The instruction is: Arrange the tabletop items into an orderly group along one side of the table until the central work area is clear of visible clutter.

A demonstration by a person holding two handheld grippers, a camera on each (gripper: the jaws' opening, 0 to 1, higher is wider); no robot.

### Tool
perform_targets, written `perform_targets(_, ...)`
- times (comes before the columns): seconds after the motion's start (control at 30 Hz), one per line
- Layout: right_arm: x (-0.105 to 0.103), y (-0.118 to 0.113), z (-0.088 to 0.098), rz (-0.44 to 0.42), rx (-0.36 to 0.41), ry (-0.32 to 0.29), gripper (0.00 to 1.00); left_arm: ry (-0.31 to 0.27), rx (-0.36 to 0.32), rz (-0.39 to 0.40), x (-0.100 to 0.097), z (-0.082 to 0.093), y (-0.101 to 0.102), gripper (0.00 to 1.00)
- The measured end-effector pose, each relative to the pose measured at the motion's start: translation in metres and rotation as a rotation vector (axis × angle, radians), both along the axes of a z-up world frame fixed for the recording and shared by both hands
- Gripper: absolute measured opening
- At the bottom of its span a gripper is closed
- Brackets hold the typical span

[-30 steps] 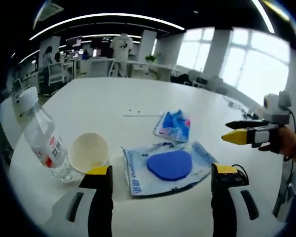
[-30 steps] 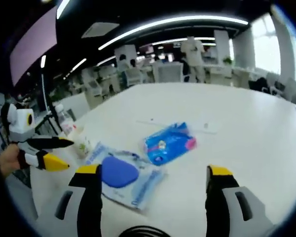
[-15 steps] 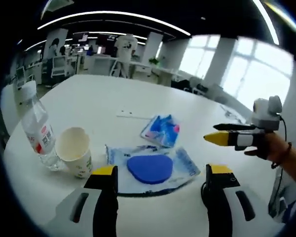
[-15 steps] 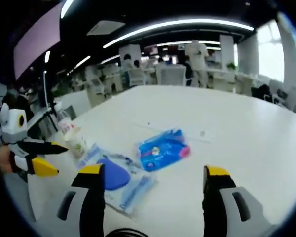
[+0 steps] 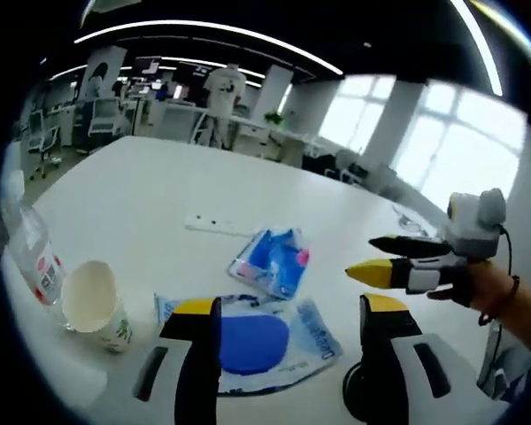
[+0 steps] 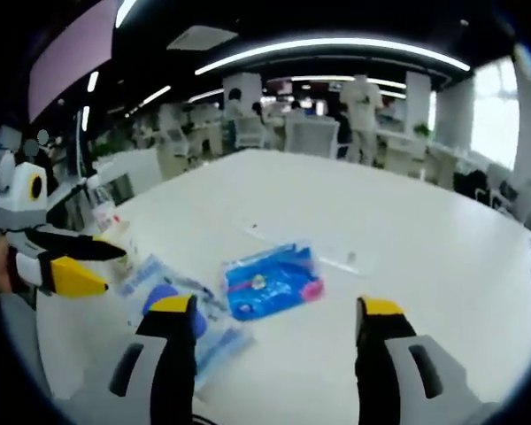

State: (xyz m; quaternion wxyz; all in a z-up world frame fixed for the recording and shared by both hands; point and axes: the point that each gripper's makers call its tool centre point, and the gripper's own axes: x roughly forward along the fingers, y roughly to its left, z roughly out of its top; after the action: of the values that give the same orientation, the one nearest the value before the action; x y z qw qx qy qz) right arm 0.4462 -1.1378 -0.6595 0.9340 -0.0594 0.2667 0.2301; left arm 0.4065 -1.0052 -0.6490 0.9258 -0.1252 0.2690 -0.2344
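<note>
The clear packet holding a blue pad [image 5: 252,341] lies flat near the table's [image 5: 150,186] close edge, partly behind the left gripper [image 5: 288,332], whose jaws stand apart with nothing between them. Just beyond it sits a smaller blue-printed packet [image 5: 270,259], its long axis angled toward the far side. A paper cup [image 5: 95,303] stands upright near the left edge, its contents not discernible, with a water bottle [image 5: 31,257] upright just beside it. A thin white strip [image 5: 217,224] lies farther in. The right gripper [image 6: 274,341] hovers above the table, jaws spread and empty. Most of the far surface is bare white.
</note>
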Motion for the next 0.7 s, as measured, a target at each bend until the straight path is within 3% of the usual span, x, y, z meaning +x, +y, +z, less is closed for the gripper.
perform_targets(0.17, 0.010, -0.004, -0.002, 0.018, -0.035, 0.005, 0.68, 0.026, -0.004, 0.018, 0.015, -0.006, -0.010, 0.57)
perform_targets(0.33, 0.023, -0.009, -0.004, 0.040, -0.068, 0.004, 0.65, 0.047, 0.051, 0.014, 0.027, -0.018, -0.019, 0.56)
perform_targets(0.5, 0.042, -0.020, -0.017, 0.041, -0.091, 0.020, 0.61, 0.104, 0.044, 0.028, 0.040, -0.038, -0.025, 0.53)
perform_targets(0.7, 0.059, -0.020, -0.033, 0.081, -0.099, 0.026, 0.52, 0.127, 0.042, 0.037, 0.052, -0.054, -0.031, 0.50)
